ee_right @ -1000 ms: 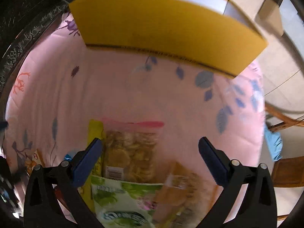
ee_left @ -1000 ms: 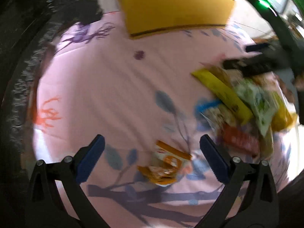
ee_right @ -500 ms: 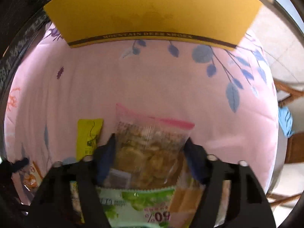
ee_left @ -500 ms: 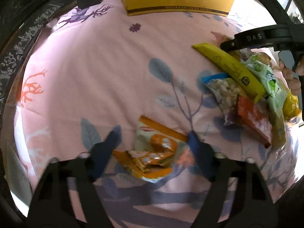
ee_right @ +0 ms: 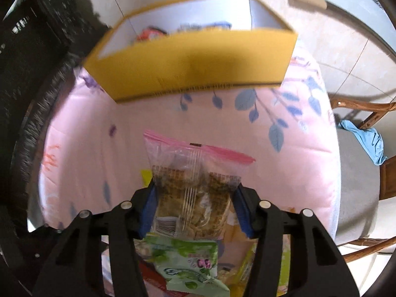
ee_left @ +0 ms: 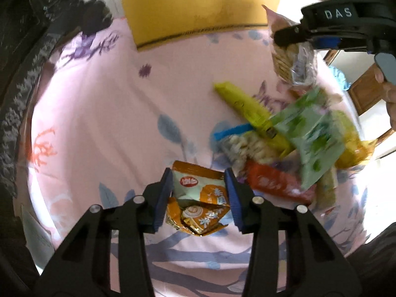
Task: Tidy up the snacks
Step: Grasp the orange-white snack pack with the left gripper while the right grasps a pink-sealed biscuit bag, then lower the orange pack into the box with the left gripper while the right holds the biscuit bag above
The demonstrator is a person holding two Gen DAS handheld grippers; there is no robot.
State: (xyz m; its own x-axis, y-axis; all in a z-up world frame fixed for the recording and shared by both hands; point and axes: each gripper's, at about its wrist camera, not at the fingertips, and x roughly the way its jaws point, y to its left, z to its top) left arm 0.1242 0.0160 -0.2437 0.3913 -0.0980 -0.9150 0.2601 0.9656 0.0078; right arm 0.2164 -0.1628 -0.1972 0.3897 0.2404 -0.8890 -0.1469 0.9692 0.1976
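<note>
My left gripper (ee_left: 199, 193) points down at the pink floral cloth (ee_left: 104, 113). Its jaws are closing, and the blue pads press both sides of a crumpled orange-and-white snack packet (ee_left: 200, 198). My right gripper (ee_right: 195, 191) has its jaws closing on a clear cracker bag (ee_right: 198, 163) with a pink zip strip. The left wrist view shows that cracker bag (ee_left: 292, 57) hanging above the cloth from the right gripper (ee_left: 287, 37). Behind stands the open yellow box (ee_right: 193, 59) with a few packets inside. A pile with a green packet (ee_left: 311, 133), a long yellow packet (ee_left: 247, 106) and a red packet (ee_left: 272, 183) lies at the right.
A wooden chair with a blue cloth (ee_right: 363, 138) stands off the table's right side. Dark carved furniture (ee_right: 29, 74) runs along the left. A person's hand (ee_left: 391, 94) holds the right gripper. The green packet (ee_right: 183, 255) lies under the right gripper.
Both grippers went from wide open to narrow, the left onto the orange packet, the right onto the cracker bag. The right one rose with the bag, bringing the box's inside into view.
</note>
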